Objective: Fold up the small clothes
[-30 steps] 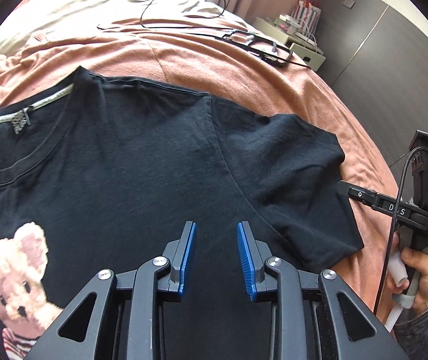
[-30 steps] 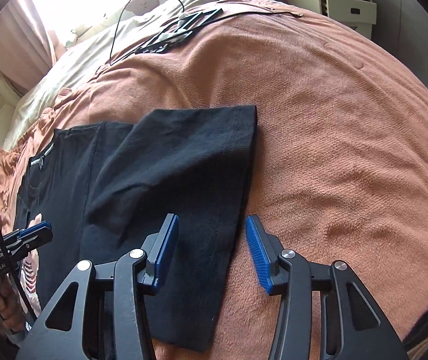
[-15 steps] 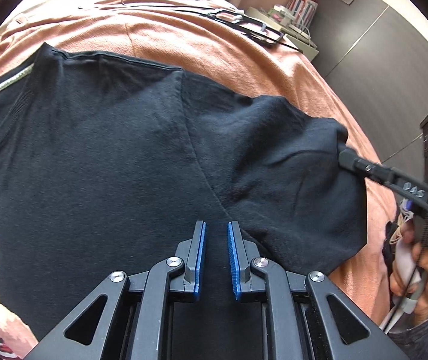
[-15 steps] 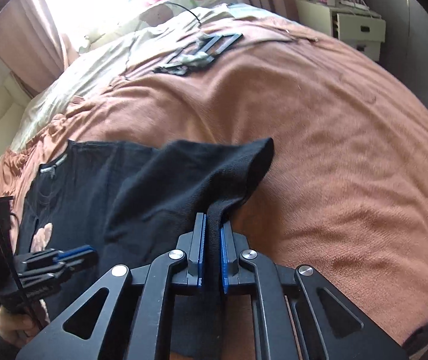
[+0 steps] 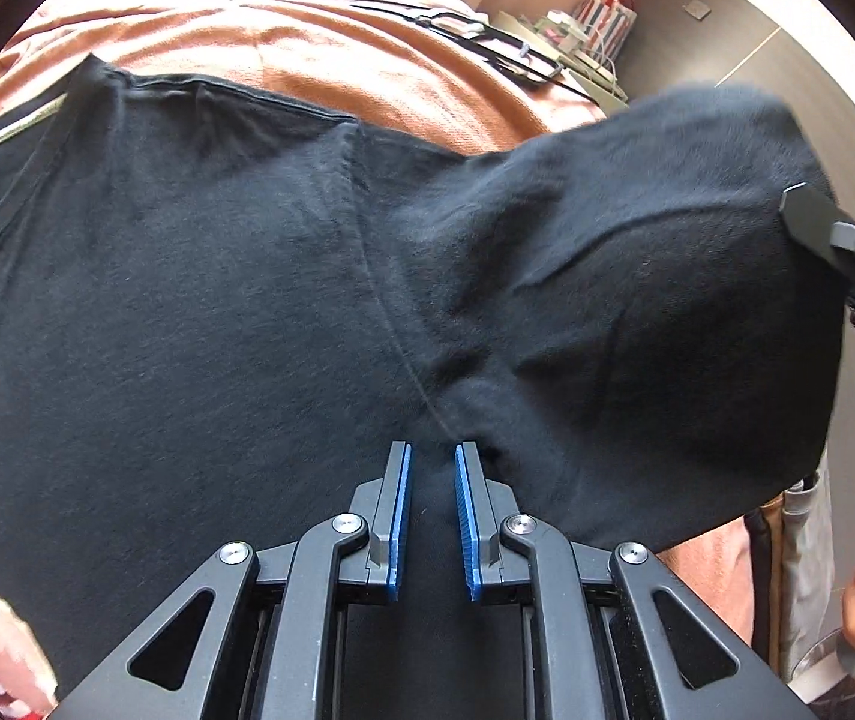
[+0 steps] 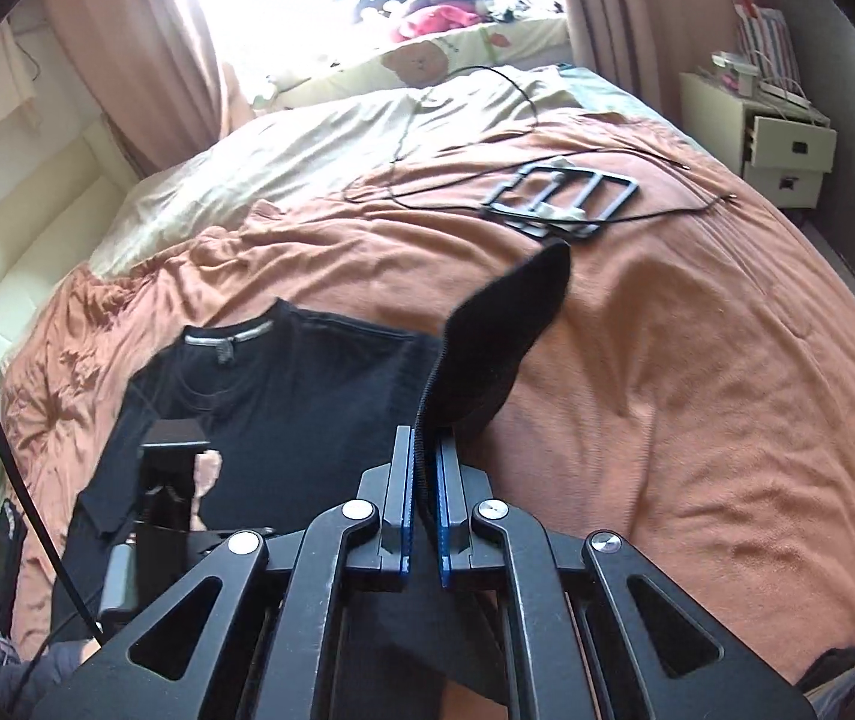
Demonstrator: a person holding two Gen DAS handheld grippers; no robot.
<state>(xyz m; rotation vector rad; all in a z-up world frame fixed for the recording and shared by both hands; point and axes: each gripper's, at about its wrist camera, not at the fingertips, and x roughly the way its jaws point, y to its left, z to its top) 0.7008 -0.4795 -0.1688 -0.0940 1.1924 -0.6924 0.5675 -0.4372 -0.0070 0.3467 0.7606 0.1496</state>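
Black T-shirt with a beige teddy-bear print, rust-orange blanket, blue-padded black fingers.

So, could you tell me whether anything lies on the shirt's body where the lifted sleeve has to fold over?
Nothing visible does. The right gripper holds the sleeve raised, and the T-shirt body beneath is bare black fabric. The left gripper sits at the armpit seam, beside the fold path.

Both grippers — left gripper and right gripper — share one build: black angular linkage arms with triangular cut-outs, silver round-head screws at the pivots, ribbed blue pads lining the fingers.
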